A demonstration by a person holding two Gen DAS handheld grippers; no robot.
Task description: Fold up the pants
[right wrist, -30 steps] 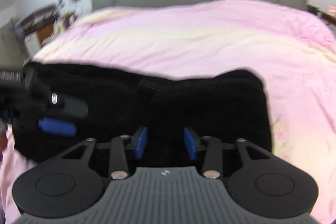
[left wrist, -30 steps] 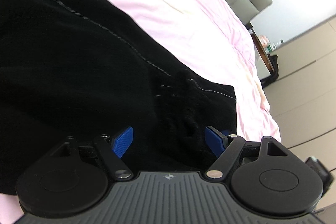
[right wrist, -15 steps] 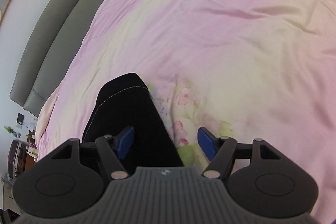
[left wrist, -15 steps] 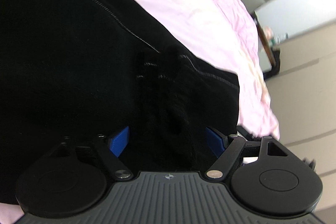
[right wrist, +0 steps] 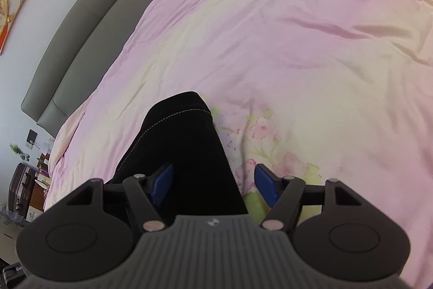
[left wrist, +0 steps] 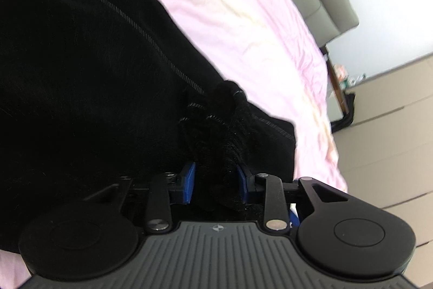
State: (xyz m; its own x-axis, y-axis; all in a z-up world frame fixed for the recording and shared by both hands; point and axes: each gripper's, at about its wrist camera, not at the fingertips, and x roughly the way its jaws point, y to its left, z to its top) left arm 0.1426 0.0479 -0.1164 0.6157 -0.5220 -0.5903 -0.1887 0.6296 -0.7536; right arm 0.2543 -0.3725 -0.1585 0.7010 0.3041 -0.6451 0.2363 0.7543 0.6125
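Note:
Black pants (left wrist: 89,77) lie spread on a pink bed cover (left wrist: 243,7). In the left wrist view my left gripper (left wrist: 215,180) is shut on a bunched ridge of the pants' fabric near a stitched hem, its blue pads pressed into the cloth. In the right wrist view my right gripper (right wrist: 212,182) is open, its blue pads wide apart. A narrow end of the pants (right wrist: 186,142) with a stitched edge lies between and beyond its fingers, nearer the left pad.
The pink and cream floral bed cover (right wrist: 297,50) fills most of the right wrist view. A grey padded headboard (right wrist: 89,12) runs behind the bed. A suitcase and cluttered furniture (right wrist: 24,188) stand at the left. Pale cabinet fronts (left wrist: 392,142) and a bedside table stand beyond the bed's edge.
My left gripper has closed on the bunched pants fabric. My right gripper swung from facing the headboard to looking down at the pants' end and has stayed open there.

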